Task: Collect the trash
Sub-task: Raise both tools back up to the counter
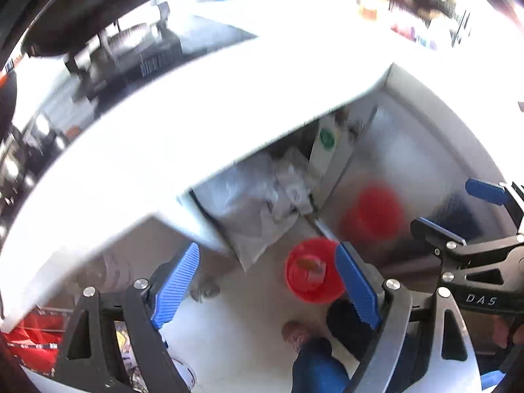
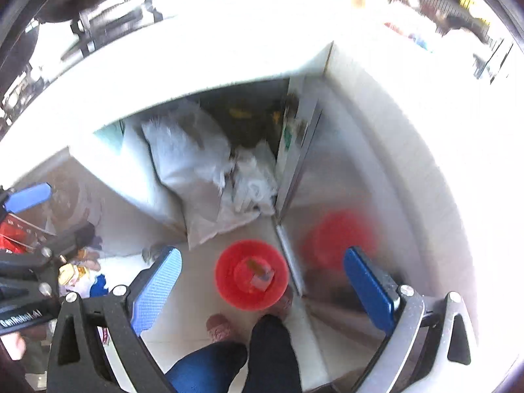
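Observation:
A red bin (image 1: 312, 270) stands on the pale floor below, with some trash pieces lying inside; it also shows in the right wrist view (image 2: 251, 273). My left gripper (image 1: 267, 285) is open and empty, held high above the floor with the bin between its blue pads (image 1: 177, 283). My right gripper (image 2: 262, 290) is open and empty too, above the same bin. It also shows at the right edge of the left wrist view (image 1: 458, 213). The left gripper shows at the left edge of the right wrist view (image 2: 24, 198).
A white counter (image 1: 203, 108) juts over the floor, with white plastic bags (image 2: 199, 170) stuffed beneath it. A shiny metal panel (image 2: 344, 196) reflects the red bin. The person's feet and jeans (image 2: 249, 353) stand just before the bin. Red packaging (image 1: 31, 337) lies at left.

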`<state>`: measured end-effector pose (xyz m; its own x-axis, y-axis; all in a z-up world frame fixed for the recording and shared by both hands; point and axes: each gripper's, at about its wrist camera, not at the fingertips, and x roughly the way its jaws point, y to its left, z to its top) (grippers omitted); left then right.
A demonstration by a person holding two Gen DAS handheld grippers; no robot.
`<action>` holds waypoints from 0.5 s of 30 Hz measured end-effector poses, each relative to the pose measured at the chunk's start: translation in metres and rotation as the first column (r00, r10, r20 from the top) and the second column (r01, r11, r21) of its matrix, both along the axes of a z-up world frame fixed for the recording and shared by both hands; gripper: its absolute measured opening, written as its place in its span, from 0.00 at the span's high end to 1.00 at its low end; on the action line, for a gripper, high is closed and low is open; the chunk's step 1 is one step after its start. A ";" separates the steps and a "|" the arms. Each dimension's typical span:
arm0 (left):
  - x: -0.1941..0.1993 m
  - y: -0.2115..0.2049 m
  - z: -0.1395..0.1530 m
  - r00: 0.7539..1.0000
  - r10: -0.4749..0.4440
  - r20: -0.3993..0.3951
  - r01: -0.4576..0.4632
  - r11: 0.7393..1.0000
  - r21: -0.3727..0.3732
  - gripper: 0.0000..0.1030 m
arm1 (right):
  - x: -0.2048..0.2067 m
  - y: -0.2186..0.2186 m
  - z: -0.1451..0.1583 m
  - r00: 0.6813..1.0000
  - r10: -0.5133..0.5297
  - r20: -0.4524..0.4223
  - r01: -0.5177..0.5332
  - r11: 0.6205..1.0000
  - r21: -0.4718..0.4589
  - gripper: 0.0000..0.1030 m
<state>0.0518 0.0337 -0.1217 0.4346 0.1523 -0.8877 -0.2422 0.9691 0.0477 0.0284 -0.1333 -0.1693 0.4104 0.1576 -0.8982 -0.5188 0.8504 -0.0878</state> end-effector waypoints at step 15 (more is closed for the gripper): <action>0.101 -0.025 0.104 0.977 -0.136 0.162 0.125 0.989 0.074 0.00 | 0.062 -0.041 0.118 0.965 -0.173 0.199 0.181 0.983 -0.019 0.03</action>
